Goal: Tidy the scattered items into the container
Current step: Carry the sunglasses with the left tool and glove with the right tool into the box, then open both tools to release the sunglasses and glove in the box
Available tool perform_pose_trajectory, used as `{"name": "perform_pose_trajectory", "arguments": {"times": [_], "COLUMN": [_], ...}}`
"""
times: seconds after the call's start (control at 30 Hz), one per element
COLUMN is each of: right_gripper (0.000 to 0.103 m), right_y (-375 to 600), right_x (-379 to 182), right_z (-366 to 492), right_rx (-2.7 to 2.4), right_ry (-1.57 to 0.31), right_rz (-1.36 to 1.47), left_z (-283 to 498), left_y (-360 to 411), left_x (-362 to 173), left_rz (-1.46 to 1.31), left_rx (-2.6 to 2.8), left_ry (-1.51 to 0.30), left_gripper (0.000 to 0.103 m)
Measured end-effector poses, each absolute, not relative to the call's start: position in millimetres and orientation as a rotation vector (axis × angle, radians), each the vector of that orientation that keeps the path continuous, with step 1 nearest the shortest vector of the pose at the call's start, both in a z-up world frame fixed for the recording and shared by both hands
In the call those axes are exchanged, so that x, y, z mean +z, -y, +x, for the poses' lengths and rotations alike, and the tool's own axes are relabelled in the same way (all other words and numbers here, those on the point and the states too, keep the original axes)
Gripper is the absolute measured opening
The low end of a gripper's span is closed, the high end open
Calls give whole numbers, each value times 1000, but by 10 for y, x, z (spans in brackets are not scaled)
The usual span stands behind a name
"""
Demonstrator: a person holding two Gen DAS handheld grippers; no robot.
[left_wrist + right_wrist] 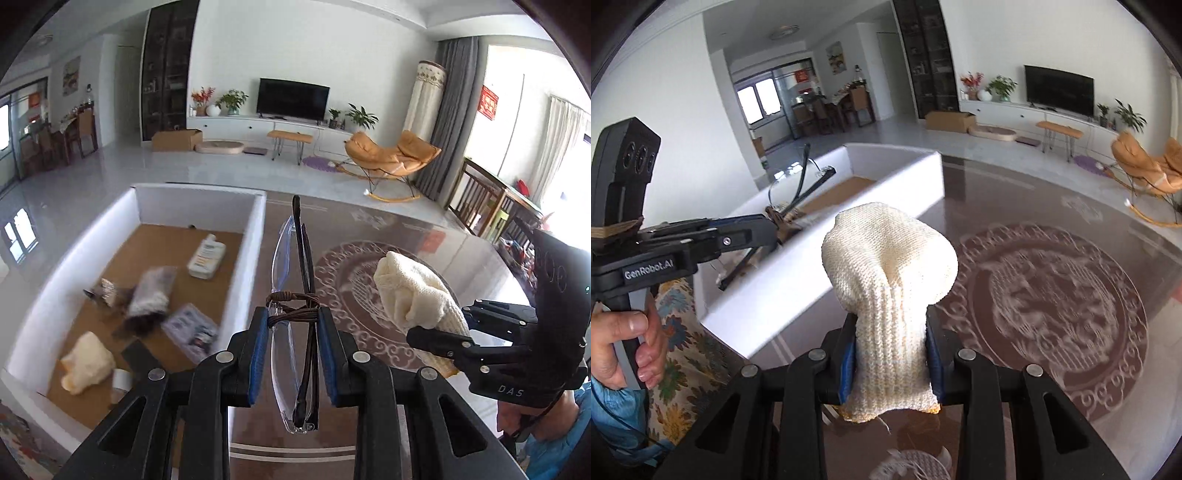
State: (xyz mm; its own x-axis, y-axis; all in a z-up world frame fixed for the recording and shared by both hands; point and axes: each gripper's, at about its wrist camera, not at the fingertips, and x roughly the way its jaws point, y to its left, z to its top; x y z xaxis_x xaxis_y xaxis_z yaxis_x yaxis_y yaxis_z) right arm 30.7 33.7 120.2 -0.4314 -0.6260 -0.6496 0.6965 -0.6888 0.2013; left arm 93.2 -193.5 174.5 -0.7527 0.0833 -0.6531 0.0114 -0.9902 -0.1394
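My left gripper (293,354) is shut on folded glasses (291,295) with clear lenses, dark arms and a brown cord wound round them. It holds them above the brown table, just right of the white box (243,280). My right gripper (891,363) is shut on a cream knitted glove (890,266), held above the table to the right of the box (849,236). The glove (413,291) and right gripper (439,339) also show in the left wrist view. The left gripper (772,225) with the glasses (798,192) shows in the right wrist view.
Inside the box lie a white bottle (207,256), a cream glove (86,363), a furry dark item (147,299), a clear packet (190,330) and a small white roll (121,380). The glossy table (1052,295) has a round pattern. A floral cloth (683,350) lies at the left.
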Motion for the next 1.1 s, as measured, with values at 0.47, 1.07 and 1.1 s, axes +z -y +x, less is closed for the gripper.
{"name": "perform_pose_trajectory", "arguments": {"times": [0.47,1.07,1.1], "right_gripper": [37,50,50], "right_y": [2319,2502,2479], "right_x": [1392,1333,1372], "right_z": [-550,-851,-849], "right_rx": [-1962,-1963,-1967], "right_ry": [-342,-439,-449], "right_rz": [1075,1226,1228], "left_z": [216,305,317], "left_y": [3786,3713,3707], "left_x": [1543,1629,1646], "left_rz": [-1510,-1691,-1724], "left_rx": [2941,3047,3049], "left_ry": [368,550,591], "left_gripper": [29,103,103]}}
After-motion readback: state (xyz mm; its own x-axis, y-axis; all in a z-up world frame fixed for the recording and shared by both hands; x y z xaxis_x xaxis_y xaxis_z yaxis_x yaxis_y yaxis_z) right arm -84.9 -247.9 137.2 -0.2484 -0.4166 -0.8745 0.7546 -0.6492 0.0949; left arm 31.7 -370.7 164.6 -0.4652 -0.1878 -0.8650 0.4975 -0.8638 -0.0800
